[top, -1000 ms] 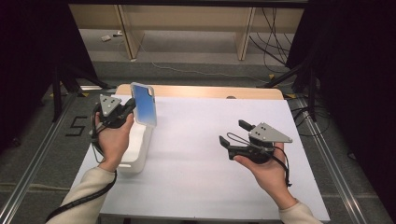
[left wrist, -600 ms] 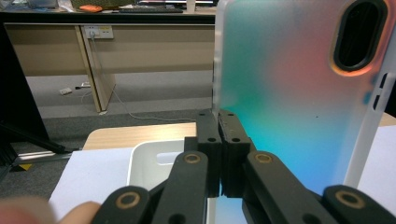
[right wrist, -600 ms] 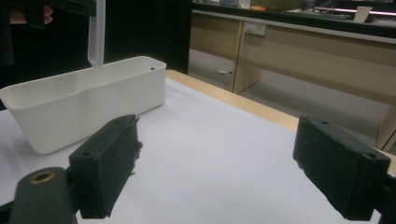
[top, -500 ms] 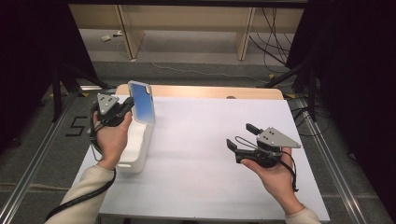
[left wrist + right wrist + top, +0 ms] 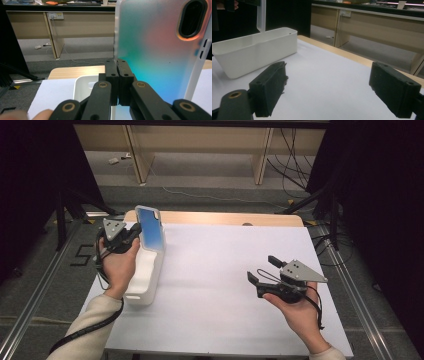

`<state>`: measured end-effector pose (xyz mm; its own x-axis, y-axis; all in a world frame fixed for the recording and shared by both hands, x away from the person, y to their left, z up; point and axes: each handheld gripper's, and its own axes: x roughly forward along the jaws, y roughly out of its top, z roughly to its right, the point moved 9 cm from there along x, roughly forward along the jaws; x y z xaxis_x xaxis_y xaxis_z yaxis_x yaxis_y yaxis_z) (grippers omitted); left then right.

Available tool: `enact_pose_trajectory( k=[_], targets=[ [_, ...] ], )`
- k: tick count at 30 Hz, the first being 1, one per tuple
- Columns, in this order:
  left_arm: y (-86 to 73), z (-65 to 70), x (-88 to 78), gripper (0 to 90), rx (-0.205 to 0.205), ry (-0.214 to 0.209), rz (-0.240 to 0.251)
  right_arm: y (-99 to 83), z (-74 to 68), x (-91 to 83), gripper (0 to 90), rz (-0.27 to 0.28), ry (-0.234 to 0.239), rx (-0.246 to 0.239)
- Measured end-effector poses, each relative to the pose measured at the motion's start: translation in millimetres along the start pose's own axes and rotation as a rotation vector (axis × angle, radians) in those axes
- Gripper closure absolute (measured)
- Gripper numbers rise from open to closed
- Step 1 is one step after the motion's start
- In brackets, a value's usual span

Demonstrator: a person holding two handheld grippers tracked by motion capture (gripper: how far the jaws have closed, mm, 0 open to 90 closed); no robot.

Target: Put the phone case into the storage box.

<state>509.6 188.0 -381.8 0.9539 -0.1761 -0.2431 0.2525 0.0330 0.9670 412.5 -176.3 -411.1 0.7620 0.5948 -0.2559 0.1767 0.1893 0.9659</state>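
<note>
Right tongs (image 5: 264, 276) have drifted back toward the bench's near edge, wide open and empty, while left tongs (image 5: 131, 234) pinch the frosted blue-tinted phone case (image 5: 150, 227) upright over the white oblong plastic bin (image 5: 145, 279), so lower it slowly.

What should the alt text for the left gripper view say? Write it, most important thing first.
The left gripper pinches the edge of a translucent phone case, tinted teal and pink, holding it upright above a white bin. The bin sits on a white-covered table, with wooden furniture and a grey floor behind.
</note>
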Motion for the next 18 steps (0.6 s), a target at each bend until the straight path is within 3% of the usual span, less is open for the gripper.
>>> enact_pose_trajectory(
  k=[18],
  targets=[
    [4.5,-10.1,13.4,88.4,-0.003,0.033,-0.005,-11.6,1.8,-8.5,15.4,-0.026,-0.006,0.019]
  ],
)
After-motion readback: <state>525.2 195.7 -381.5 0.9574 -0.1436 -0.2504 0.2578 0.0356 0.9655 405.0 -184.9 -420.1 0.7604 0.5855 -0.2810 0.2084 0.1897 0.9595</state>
